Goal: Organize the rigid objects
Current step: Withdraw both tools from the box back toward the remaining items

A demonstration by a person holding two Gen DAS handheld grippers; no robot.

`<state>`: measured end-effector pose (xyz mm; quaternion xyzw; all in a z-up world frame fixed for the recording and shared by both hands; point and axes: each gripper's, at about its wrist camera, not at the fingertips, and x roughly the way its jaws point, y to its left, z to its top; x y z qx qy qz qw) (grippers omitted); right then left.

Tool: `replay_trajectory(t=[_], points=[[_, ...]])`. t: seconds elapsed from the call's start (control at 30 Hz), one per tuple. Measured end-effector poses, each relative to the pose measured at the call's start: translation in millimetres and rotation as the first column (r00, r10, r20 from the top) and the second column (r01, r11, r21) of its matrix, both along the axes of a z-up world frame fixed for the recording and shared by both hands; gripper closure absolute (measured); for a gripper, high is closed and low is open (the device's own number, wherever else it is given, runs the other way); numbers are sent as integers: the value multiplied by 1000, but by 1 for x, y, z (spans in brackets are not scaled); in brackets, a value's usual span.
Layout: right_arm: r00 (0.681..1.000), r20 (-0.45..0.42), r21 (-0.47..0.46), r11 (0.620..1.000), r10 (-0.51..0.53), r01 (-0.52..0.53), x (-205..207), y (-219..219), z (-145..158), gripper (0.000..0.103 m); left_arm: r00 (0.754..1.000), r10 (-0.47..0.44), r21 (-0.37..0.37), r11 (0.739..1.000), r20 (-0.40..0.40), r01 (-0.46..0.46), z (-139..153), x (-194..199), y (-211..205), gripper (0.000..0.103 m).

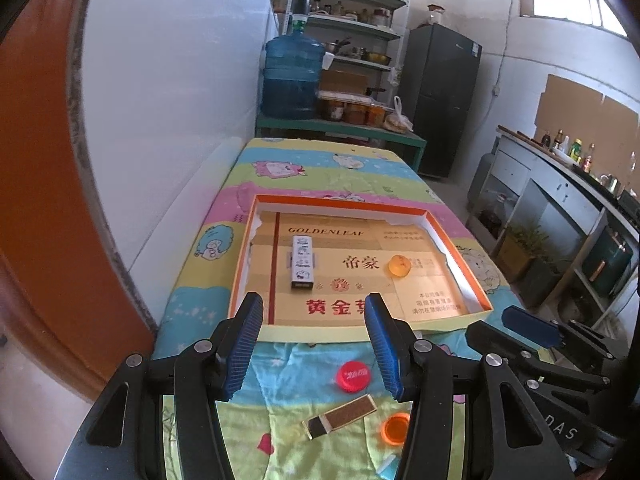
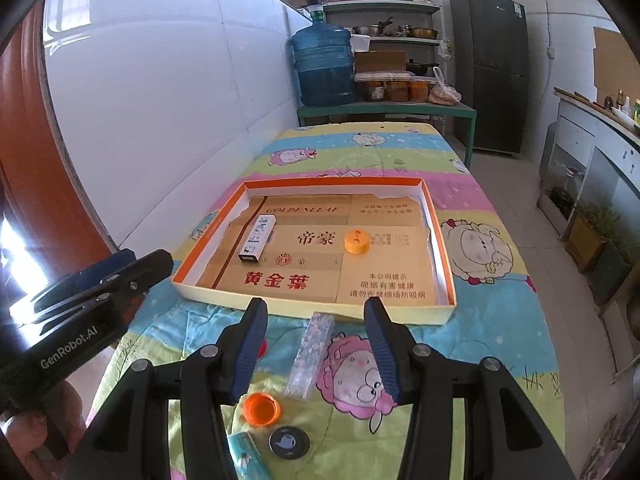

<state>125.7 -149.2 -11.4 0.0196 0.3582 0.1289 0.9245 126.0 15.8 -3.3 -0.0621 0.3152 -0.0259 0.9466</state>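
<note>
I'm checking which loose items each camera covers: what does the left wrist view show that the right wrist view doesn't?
Only the left wrist view shows the red bottle cap and the matchbox.

Only the right wrist view shows the clear patterned stick, the dark round disc and the teal tube.

Both show the box lid, the white lighter and yellow cap inside it, the loose orange cap, and both grippers, left and right, open.

A home kitchen: at the upper centre stands a shelf rack [image 1: 348,28] of pots and jars, beside it a dark fridge [image 1: 440,96] and water jug [image 1: 292,76]; bottles line the counter [image 1: 560,168] at right.
</note>
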Motion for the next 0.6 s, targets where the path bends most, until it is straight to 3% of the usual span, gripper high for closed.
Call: replay_trajectory(t=[0.6], points=[[999,-35,-41,999,-2,1,-43,1,-22,53,1000,9,58,998,-22,-8,-12,-45,7,48]])
